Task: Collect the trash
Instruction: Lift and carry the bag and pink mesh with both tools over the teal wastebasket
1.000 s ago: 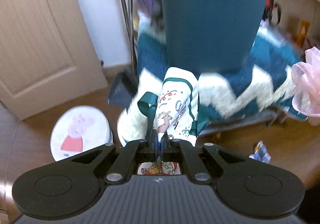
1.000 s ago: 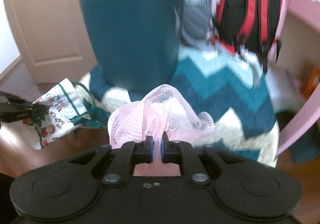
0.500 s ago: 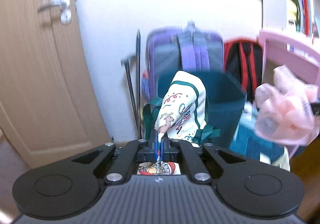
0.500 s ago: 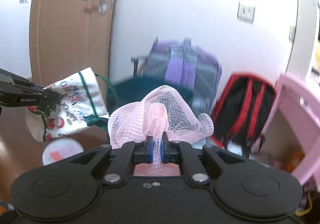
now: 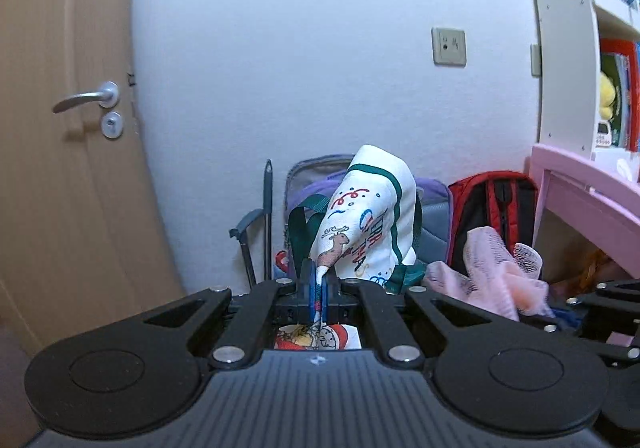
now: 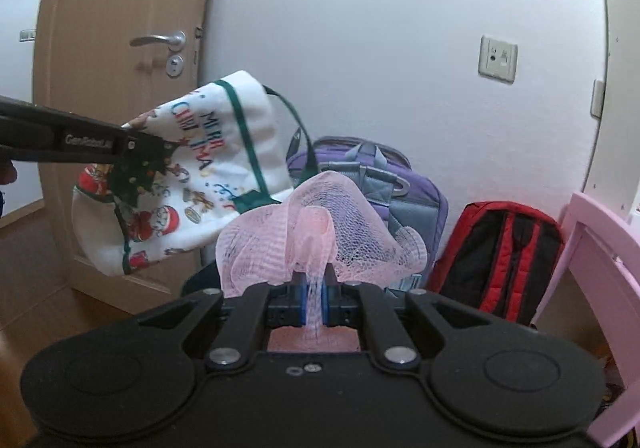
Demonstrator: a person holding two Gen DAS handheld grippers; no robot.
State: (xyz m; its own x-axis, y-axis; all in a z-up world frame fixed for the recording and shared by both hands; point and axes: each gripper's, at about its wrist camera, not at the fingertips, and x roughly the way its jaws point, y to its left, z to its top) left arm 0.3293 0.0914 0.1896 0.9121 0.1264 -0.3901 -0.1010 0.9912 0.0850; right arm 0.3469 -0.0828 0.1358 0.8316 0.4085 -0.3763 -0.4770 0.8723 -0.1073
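My left gripper (image 5: 319,290) is shut on a white Christmas-print cloth bag (image 5: 368,219) with green trim and straps, held up in the air. The bag also shows in the right wrist view (image 6: 188,183), pinched by the left gripper (image 6: 160,149). My right gripper (image 6: 316,298) is shut on a pink mesh net (image 6: 320,236), also held up. The net shows in the left wrist view (image 5: 496,272) to the right of the bag, with the right gripper (image 5: 576,308) behind it.
A purple-grey backpack (image 6: 404,199) and a red-black backpack (image 6: 504,256) lean against the white wall. A wooden door (image 5: 60,127) stands at the left. A pink desk (image 5: 588,187) and a bookshelf (image 5: 600,39) are at the right. A dark handle (image 5: 256,232) stands by the wall.
Both grippers have risen with their loads. The teal bin, zigzag rug and floor have dropped out of view; the wall and door handle now fill the frames.
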